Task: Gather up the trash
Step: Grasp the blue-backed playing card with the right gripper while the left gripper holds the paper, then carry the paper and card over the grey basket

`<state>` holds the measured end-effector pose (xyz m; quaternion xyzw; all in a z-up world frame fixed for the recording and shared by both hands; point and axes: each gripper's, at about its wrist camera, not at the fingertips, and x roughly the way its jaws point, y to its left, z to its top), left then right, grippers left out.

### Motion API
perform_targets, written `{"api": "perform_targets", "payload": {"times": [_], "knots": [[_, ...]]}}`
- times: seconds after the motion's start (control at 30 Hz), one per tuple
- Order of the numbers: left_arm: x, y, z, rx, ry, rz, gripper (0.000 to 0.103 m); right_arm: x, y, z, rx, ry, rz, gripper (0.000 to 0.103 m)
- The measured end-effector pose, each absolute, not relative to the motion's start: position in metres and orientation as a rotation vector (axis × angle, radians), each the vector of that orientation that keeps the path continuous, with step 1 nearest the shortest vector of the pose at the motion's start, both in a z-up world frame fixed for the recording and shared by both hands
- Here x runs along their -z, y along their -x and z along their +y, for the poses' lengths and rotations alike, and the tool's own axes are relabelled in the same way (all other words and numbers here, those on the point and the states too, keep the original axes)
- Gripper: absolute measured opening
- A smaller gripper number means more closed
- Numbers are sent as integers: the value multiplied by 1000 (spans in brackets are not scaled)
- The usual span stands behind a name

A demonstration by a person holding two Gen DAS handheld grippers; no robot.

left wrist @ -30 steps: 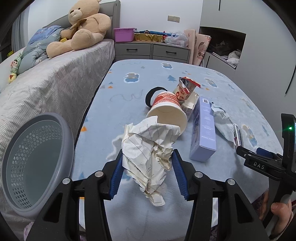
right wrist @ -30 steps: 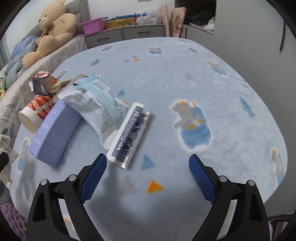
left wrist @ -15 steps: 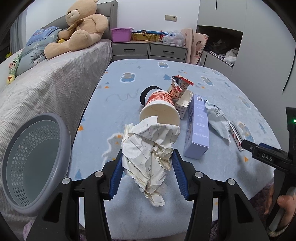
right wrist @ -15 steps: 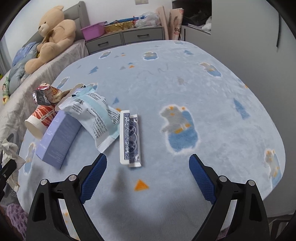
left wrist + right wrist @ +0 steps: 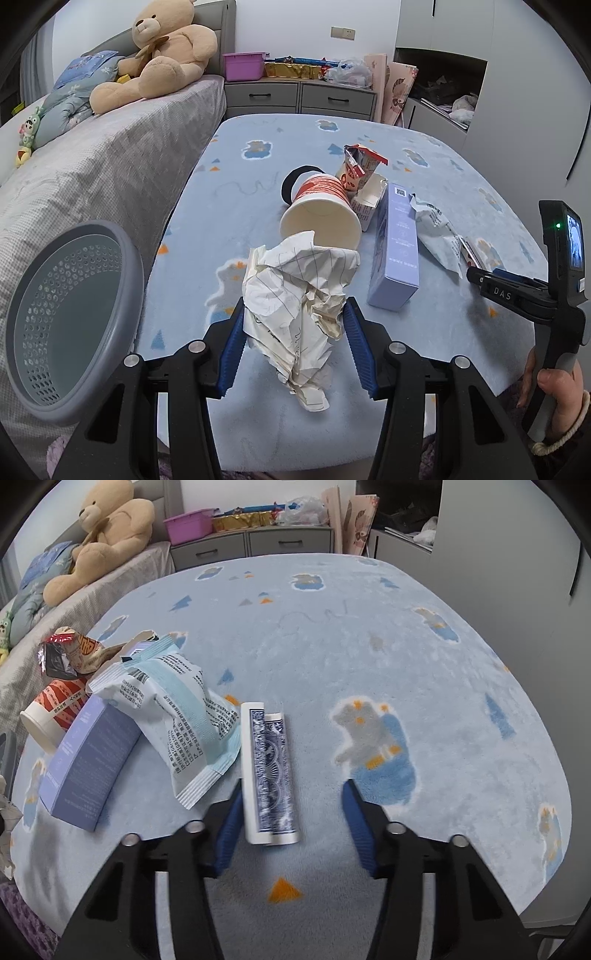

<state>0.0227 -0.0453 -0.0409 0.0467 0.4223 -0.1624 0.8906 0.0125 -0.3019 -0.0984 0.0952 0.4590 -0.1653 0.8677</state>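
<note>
Since a second ago the right gripper point(image 5: 291, 812) has swung in over the card box point(image 5: 269, 771), which now lies lengthwise between its spread fingers at lower centre of the right view, close against the left finger point(image 5: 229, 823) and with a gap to the right one. Its jaws are parted and grip nothing yet. The left gripper point(image 5: 295, 347) has kept its clamp on the crumpled paper point(image 5: 299, 299), low in the middle of the left view, with the grey bin point(image 5: 70, 317) at the lower left edge.

That card box looks light and stiff, with a glossy, possibly slick skin; its long flat sides seem the best place to pinch, squarely, so it does not twist out. By contrast the paper is soft and springy and should drop freely. Beside the card box, the white wrapper point(image 5: 177, 716) rests on the purple carton point(image 5: 88, 764), with a paper cup point(image 5: 321, 214) on its side behind.
</note>
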Motion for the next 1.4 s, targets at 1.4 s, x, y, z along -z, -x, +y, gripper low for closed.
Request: {"api": "perform_targets", "payload": {"times": [1.4], "knots": [[16,9,10,259,-41,828,50,47,45,-223,119,-251,869,17]]}}
